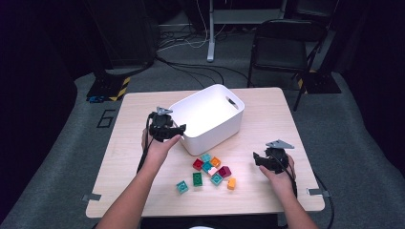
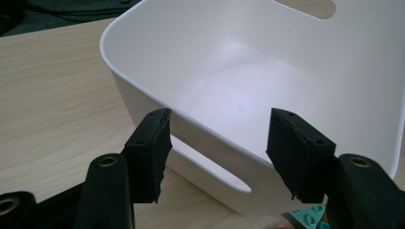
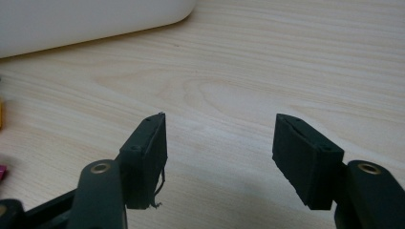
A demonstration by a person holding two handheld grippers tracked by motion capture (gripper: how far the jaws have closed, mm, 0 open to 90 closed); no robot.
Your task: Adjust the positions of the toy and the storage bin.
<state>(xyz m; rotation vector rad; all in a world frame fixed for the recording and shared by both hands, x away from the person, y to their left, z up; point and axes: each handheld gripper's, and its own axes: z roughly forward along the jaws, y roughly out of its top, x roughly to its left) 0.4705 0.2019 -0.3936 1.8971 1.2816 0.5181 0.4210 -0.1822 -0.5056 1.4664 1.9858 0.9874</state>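
Note:
A white bin stands on the wooden table, and its inside holds nothing. My left gripper is at the bin's near left corner. Its jaws are open astride the rim, one pad outside the wall, and nothing is held. Several toy bricks lie loose in front of the bin, among them a red one, a green one and an orange one. My right gripper hovers right of the bricks, open over bare wood.
A teal brick peeks out beside the bin's corner. A black folding chair and cables lie on the floor beyond the table's far edge. Bare wood stretches left of the bin and along the table's right side.

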